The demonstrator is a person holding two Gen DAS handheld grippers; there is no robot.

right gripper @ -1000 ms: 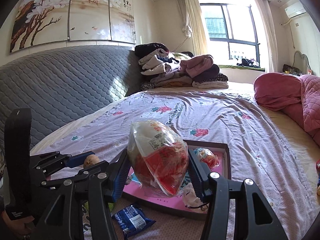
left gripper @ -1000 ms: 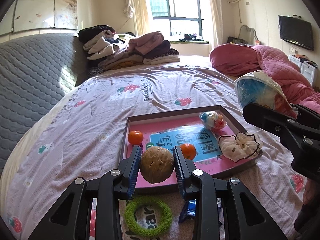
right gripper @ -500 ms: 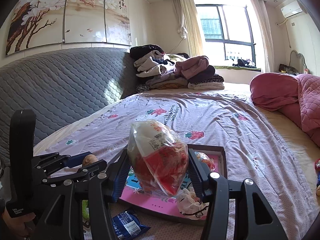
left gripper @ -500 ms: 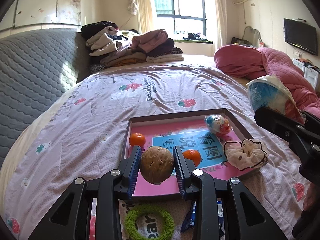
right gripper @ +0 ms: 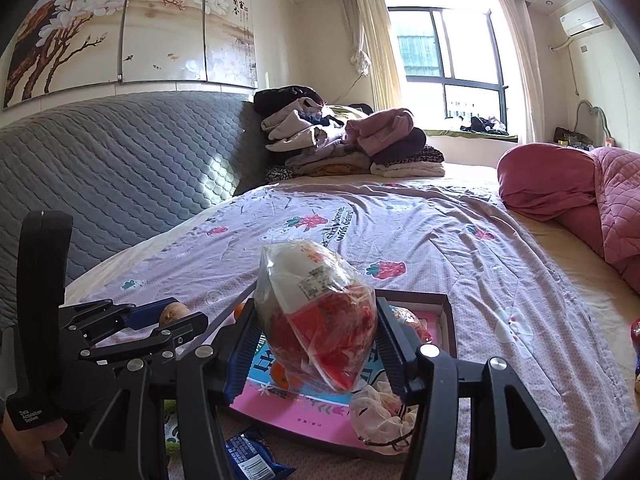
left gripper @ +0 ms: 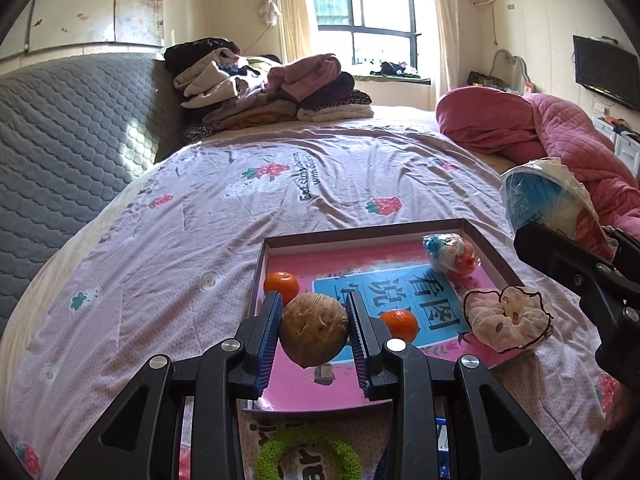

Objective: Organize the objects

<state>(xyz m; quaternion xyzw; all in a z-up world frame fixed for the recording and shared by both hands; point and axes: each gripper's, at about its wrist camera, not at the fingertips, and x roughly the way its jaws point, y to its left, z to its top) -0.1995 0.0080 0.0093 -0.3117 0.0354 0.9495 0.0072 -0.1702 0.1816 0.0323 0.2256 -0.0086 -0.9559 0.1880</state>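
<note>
Left gripper has carried the walnut forward over the near edge of the tray. A second ago the tray's near rim sat just under the fingers; now the walnut hangs over the pink tray floor, between the two tangerines. Fingers stay clamped on the walnut from both sides, no change in grip. The green ring has slid lower in the left view, which fits the forward move.

Right gripper has barely shifted. Its fingers keep pinching the bagged snack, held off the bed, above the tray's right-hand part in the right view. Bag shape looks the same as before.

Tray sits on the bed sheet toward the near edge of the bed. Already inside: both tangerines, a wrapped candy ball at the far right corner, and a cream scrunchie lying across the right rim. Blue snack packet and green ring still outside, by the tray's near edge.

Judgement: walnut is now placed for release into the tray; bagged snack likely follows.
</note>
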